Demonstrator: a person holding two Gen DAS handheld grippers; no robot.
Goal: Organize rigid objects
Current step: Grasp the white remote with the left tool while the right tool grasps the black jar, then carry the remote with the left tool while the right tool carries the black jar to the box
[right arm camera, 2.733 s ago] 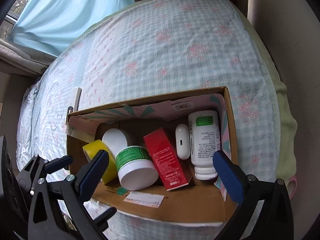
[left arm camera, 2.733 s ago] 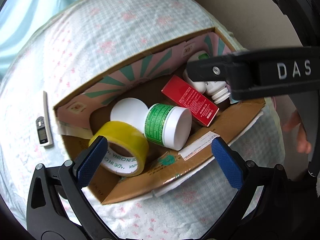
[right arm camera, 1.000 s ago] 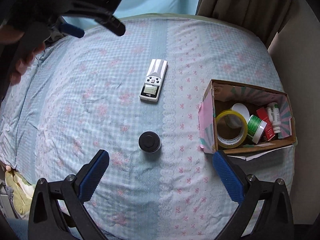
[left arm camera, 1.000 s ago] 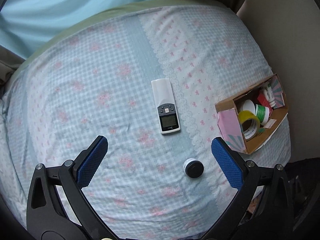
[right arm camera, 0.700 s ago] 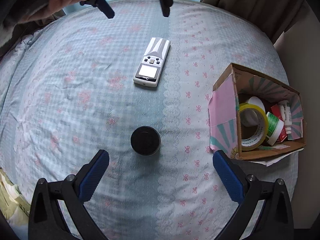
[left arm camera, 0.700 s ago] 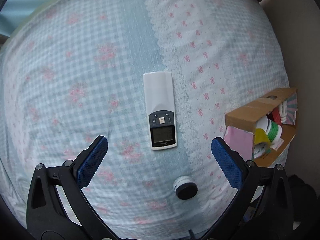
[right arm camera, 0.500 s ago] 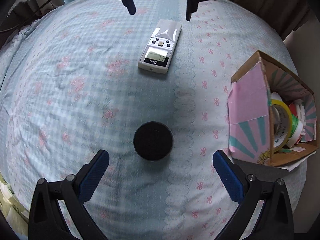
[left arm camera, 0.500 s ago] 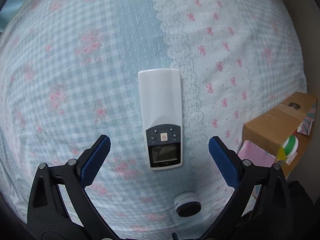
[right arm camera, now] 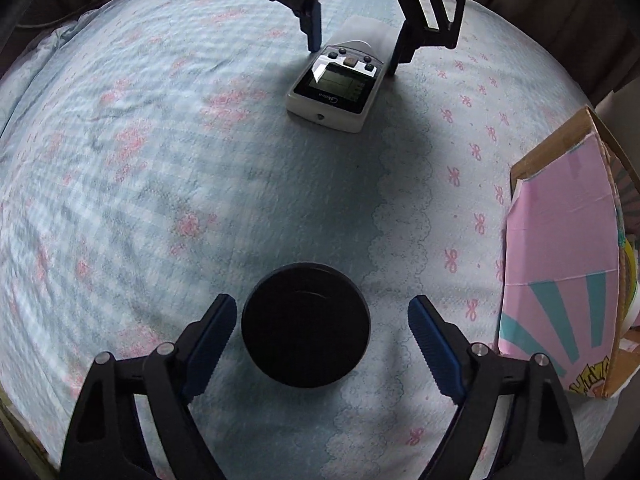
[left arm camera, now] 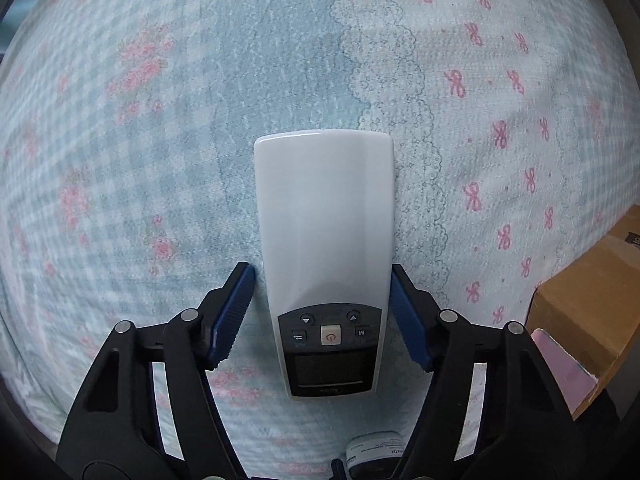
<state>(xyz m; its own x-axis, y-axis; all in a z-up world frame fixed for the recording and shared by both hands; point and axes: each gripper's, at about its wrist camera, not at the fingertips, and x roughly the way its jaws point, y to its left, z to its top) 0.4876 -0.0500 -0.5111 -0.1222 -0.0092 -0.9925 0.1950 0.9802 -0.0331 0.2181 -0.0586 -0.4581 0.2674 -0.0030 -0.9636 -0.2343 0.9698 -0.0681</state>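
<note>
Between the left gripper's (left arm camera: 322, 314) closing jaws lies the remote (left arm camera: 325, 240), not yet clamped.

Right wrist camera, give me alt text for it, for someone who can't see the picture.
The right gripper, jaws closing, straddles a round black lid on a blue gingham bedspread; its pads are not yet touching it. Farther off, the left gripper straddles a white remote control. A cardboard box with a pink flap sits at the right.
</note>
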